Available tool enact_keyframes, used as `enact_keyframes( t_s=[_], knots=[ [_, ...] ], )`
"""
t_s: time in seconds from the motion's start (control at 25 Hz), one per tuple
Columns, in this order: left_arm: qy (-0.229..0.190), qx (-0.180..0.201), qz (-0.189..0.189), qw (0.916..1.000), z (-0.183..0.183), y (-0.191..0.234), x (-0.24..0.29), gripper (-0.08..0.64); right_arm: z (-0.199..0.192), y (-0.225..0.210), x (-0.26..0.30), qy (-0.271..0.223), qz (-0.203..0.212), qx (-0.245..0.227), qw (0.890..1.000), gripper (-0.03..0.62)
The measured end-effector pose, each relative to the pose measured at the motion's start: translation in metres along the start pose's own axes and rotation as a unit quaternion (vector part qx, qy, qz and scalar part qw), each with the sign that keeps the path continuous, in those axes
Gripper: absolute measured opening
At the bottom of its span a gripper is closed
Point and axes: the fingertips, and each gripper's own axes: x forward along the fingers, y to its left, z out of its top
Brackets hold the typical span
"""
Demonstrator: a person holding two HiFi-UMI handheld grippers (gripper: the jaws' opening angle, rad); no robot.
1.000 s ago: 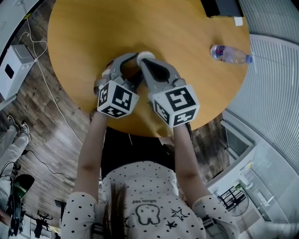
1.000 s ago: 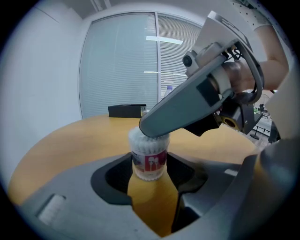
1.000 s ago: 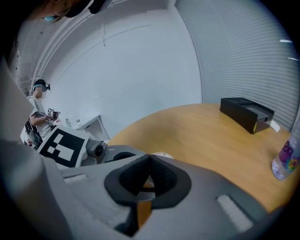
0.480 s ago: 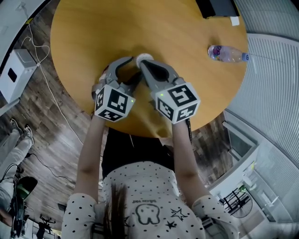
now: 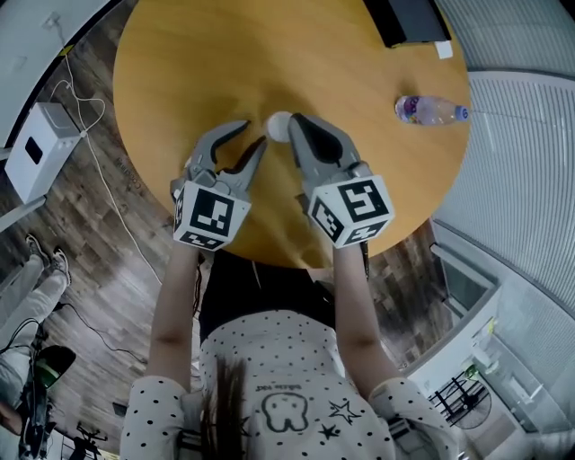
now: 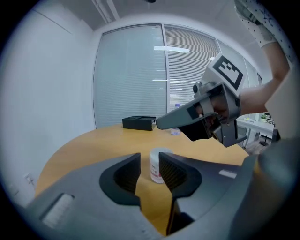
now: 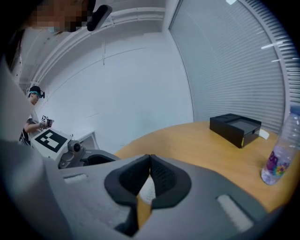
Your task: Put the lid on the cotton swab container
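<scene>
An office meeting room: round wooden table (image 5: 269, 54), blind-covered glass walls (image 6: 187, 70), plank floor (image 5: 126, 269)

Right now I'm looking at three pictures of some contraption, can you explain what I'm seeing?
A person holds two handheld clamps, each with two jaws and a marker cube. One picture looks down from a camera on the person's head; the other two look along each clamp's jaws. On the round wooden table stand a small white cotton swab container, apparently lidded, a water bottle and a black box. The left gripper has just been closing its jaws, but they stand apart with nothing between them. The right gripper has its jaws together, holding nothing.
</scene>
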Motion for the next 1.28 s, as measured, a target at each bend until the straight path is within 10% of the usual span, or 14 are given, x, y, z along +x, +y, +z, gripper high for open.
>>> enact_keyframes(
  t_s=[0.4,1.28],
  knots=[
    [-0.077,-0.008,0.052,0.9957,0.071,0.023,-0.055,0.017,0.056,0.025,-0.041,-0.054,-0.026,-0.025,0.998,0.004],
    [-0.206,0.011,0.149,0.9672,0.204,-0.010,-0.205,0.009,0.147,0.071,-0.241,-0.228,-0.090,-0.038,0.969,0.004]
  ],
)
